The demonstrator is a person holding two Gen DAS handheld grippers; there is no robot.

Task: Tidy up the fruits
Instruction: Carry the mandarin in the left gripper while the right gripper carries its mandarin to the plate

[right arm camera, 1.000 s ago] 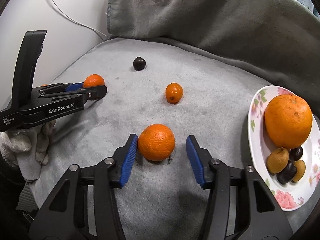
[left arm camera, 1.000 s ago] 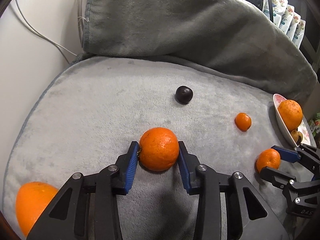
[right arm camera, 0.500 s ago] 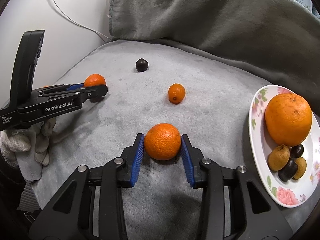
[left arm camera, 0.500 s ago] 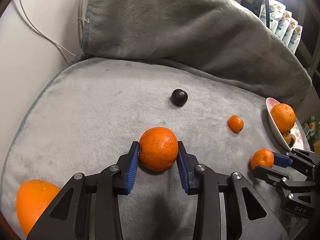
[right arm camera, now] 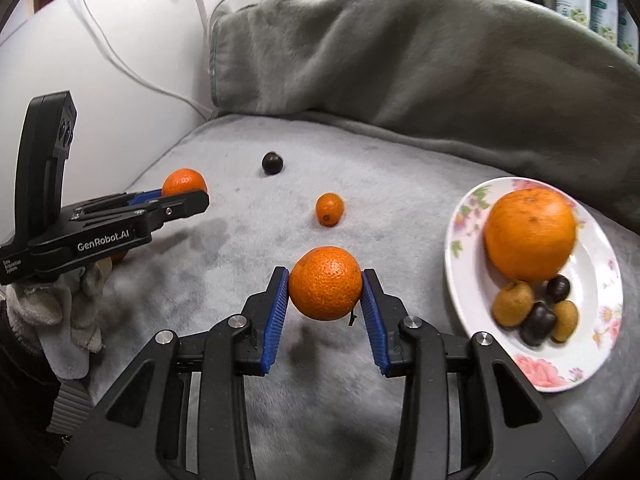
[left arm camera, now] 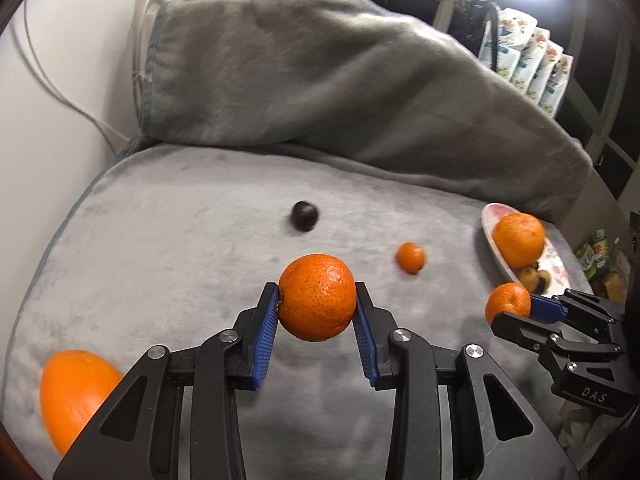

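Note:
My left gripper (left arm camera: pixel 316 289) is shut on a mandarin (left arm camera: pixel 317 308), held just above the grey blanket (left arm camera: pixel 180 248). My right gripper (right arm camera: pixel 325 276) is shut on a second mandarin (right arm camera: pixel 326 292), also lifted off the blanket. Each gripper shows in the other's view: the right gripper (left arm camera: pixel 514 314) at the right edge, the left gripper (right arm camera: pixel 186 197) at the left. A floral plate (right arm camera: pixel 460 248) to the right holds a big orange (right arm camera: pixel 530 236) and several small brown and dark fruits. A kumquat (right arm camera: pixel 329 209) and a dark round fruit (right arm camera: pixel 272 163) lie loose on the blanket.
Another big orange (left arm camera: pixel 76 396) lies at the near left of the blanket. A raised grey-covered backrest (left arm camera: pixel 340 92) closes off the far side. A white wall with cables (left arm camera: pixel 52 92) is on the left. A gloved hand (right arm camera: pixel 60 308) holds the left gripper.
The right gripper's jaws closed on its mandarin. Both grippers then rose, lifting their mandarins off the blanket, and both views tilted up.

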